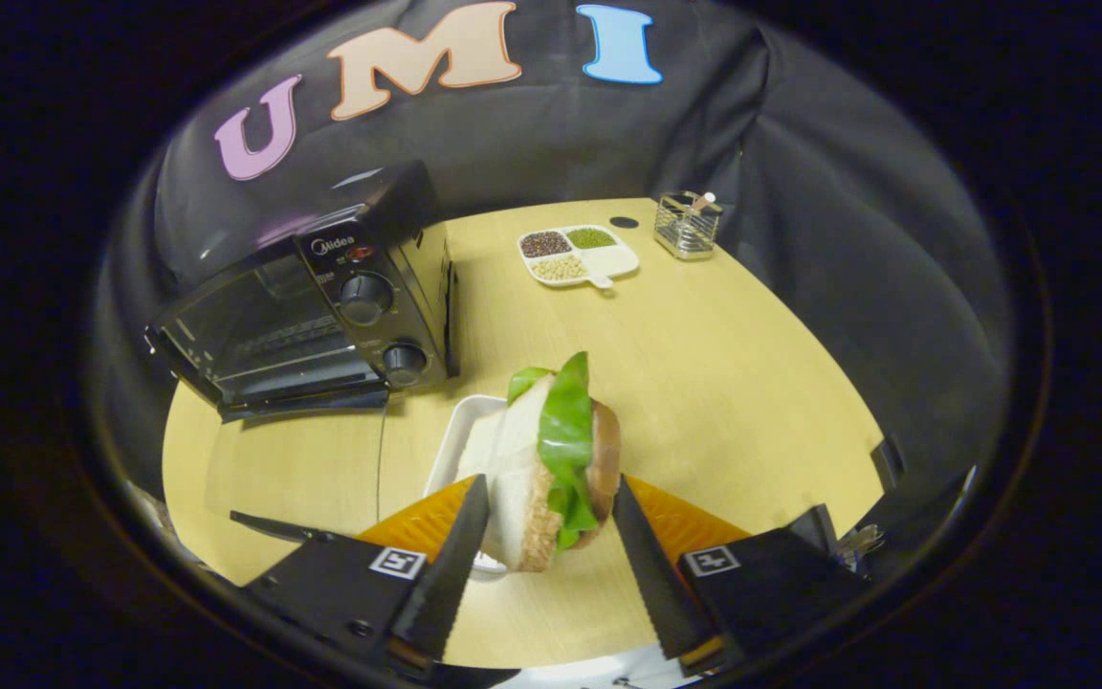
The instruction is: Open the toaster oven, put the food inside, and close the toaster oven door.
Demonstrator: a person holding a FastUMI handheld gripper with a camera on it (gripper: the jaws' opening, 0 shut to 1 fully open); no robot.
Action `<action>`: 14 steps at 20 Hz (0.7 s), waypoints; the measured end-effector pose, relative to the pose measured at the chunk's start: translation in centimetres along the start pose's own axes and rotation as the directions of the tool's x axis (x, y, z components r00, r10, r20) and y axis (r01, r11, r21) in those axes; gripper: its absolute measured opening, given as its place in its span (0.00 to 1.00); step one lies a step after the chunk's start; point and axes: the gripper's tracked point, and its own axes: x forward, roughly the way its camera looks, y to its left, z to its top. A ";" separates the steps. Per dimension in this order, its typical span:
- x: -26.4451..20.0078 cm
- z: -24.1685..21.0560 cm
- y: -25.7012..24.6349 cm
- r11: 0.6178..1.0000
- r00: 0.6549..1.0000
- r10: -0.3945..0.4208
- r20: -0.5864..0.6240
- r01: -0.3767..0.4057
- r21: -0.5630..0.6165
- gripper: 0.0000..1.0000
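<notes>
Claw: My claw [551, 512] is clamped on the sandwich [551, 459]. One finger presses on each flat bread side.

Sandwich: It is held up above the bench [723, 383], between my two fingers. It stands on its edge. I see white bread, a brown crust and green lettuce [567, 431] poking out of the top.

Plate: A white plate [455, 445] sits on the bench just under and behind the sandwich.

Toaster oven: The toaster oven [321, 306] sits on the bench, beyond my fingers and off to the left. Its door [307, 402] looks open and folded down flat at the front. I see a wire rack inside.

Other things: A white dish of beans and seeds [578, 256] and a little wire basket [687, 226] sit at the far side of the bench, well away from the oven.

How it will handle: I think the sandwich is light and very soft. If I squeeze hard, it will squash. If I squeeze too little, the layers may slip and the lettuce may fall out.

Where to hold: I think the two bread faces, near the middle, are the best place.

Step now: I judge the door is done, and I am carrying the food to the oven.

Next: Go slow, keep it level, and slide it onto the rack.
</notes>
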 end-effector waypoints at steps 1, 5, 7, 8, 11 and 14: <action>0.3 -0.3 -0.1 1.000 1.000 0.008 -0.010 -0.007 0.015 0.74; 0.0 1.0 1.4 0.990 0.996 0.084 0.004 -0.084 0.110 0.52; -0.1 1.3 1.4 0.983 0.997 0.075 0.012 -0.076 0.167 0.32; -0.1 1.2 1.6 0.981 0.997 0.072 0.012 -0.073 0.180 0.32; -1.1 1.8 2.6 0.973 0.995 0.098 0.016 -0.099 0.207 0.32; -3.1 3.9 3.4 0.968 0.991 0.113 0.078 -0.127 0.216 0.32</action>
